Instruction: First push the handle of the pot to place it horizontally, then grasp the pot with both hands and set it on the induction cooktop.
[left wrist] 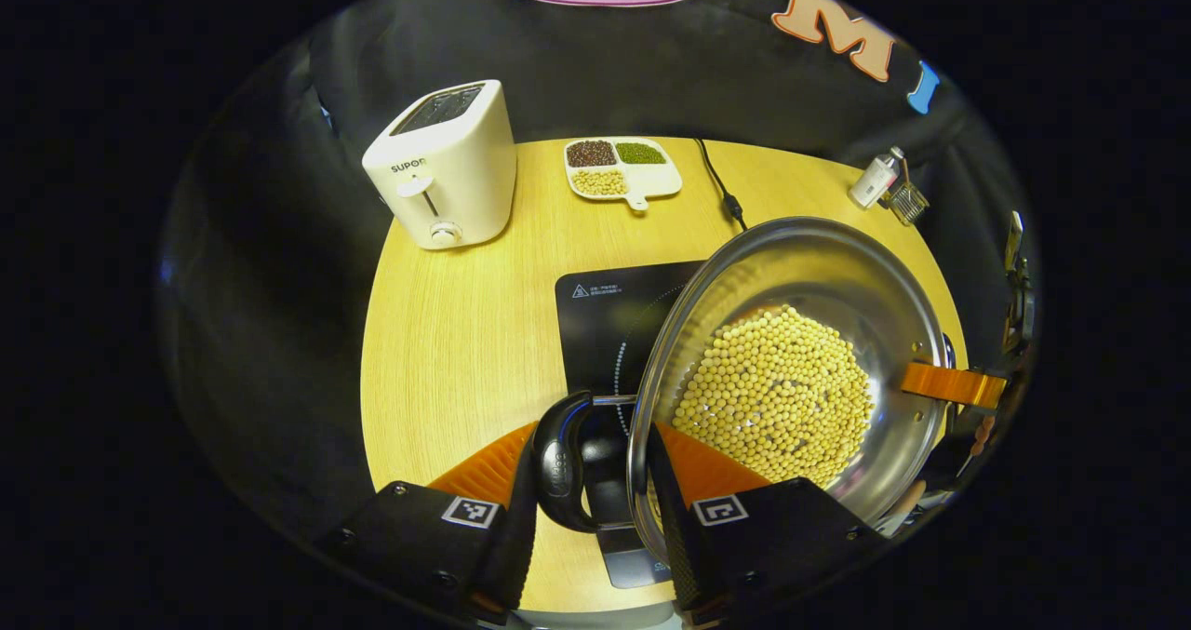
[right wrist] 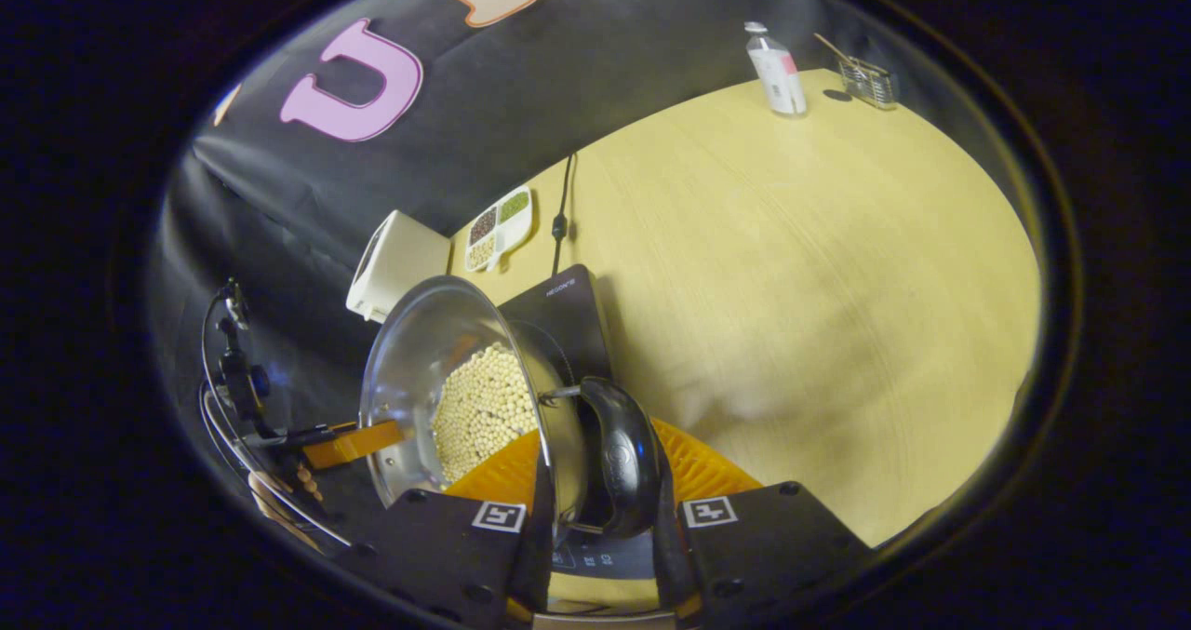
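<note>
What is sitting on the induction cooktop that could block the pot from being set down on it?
Nothing visible. The pot, held by its handles in both tongs, hangs partly over the cooktop, whose bare black surface shows no objects. The toaster and the bean tray stand apart from it on the table.

My pot (left wrist: 865,276) looks like polished metal with glossy black plastic handles (left wrist: 558,462), above a matt wood-grain table (left wrist: 456,332).

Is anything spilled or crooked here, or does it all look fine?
Nothing looks spilled: the yellow beans all lie inside the steel pot. The pot sits tilted rather than level, held over the black cooktop by the left gripper and right gripper, each closed on a black handle.
</note>
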### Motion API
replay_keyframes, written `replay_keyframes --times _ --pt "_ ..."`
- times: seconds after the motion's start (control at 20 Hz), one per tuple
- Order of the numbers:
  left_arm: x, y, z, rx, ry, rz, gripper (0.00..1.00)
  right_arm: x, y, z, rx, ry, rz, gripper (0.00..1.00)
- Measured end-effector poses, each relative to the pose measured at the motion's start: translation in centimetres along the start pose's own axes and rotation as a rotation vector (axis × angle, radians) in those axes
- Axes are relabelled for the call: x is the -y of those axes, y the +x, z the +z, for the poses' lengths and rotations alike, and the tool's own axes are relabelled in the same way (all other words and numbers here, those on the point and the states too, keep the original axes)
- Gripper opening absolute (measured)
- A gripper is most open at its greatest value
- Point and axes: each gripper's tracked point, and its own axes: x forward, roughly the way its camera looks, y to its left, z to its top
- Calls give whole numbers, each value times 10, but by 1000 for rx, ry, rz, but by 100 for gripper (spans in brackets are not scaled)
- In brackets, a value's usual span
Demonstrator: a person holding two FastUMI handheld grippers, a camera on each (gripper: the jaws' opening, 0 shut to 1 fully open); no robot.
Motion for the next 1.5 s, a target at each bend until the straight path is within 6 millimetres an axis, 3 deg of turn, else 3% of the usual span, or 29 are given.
replay_keyframes --times 0.45,0.5,0.55,0.75,0.8,0.85,1.1,1.15,1.35,1.4,1.5 --pt "-7 8 4 -3 1 16 61 -2 11 3 -3 7 -2 39" --pt "-7 9 4 -4 0 19 61 -2 13 4 -4 8 -2 46" --pt "-7 10 4 -6 0 20 61 -1 14 4 -4 8 -2 39" --pt "-8 14 3 -17 -4 19 61 0 18 3 -8 1 -1 40" --pt "-9 15 3 -20 -7 20 62 1 20 4 -7 1 0 53" --pt "-10 16 3 -18 -11 23 62 1 22 3 -6 2 1 40" --pt "-14 21 1 -29 -24 37 61 2 31 2 -14 1 3 40" --pt "-14 20 1 -28 -23 38 62 2 32 3 -13 -1 3 46" --pt "-14 22 1 -23 -23 34 65 1 32 2 -6 -8 11 46" --pt "-13 22 0 -22 -24 33 64 2 33 3 -7 -9 12 40" --pt "-14 23 1 -12 -14 31 65 2 33 2 -7 -11 16 41"
